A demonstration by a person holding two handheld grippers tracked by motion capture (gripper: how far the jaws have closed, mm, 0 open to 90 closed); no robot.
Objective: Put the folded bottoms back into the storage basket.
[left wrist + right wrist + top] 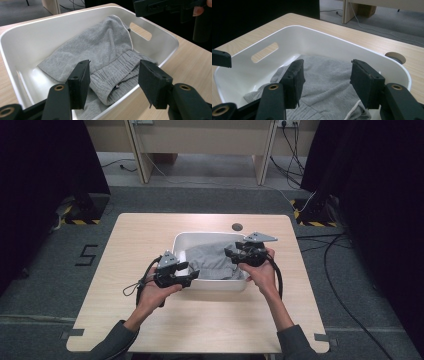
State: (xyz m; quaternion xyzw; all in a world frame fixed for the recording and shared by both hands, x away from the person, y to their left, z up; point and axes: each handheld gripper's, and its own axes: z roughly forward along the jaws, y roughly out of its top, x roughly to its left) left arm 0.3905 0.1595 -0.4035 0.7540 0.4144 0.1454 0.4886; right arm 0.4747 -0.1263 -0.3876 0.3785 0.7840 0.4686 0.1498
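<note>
A white plastic tub (186, 237) stands in the middle of the wooden table (140, 235). Inside it lies a crumpled grey garment (210, 260) with a ribbed waistband (117, 71) draped toward the tub's near rim. My left gripper (191, 276) hangs open over the tub's front left corner, its jaws either side of the waistband but apart from it (113, 82). My right gripper (231, 255) is open above the tub's right side, with the grey cloth (329, 82) lying below its jaws (325, 83).
The tub (337, 42) has slot handles (140, 31) in its end walls. A round cable hole (237, 226) sits in the table behind the tub. Cables (340, 270) run across the floor to the right, and wooden furniture legs (140, 155) stand beyond the table.
</note>
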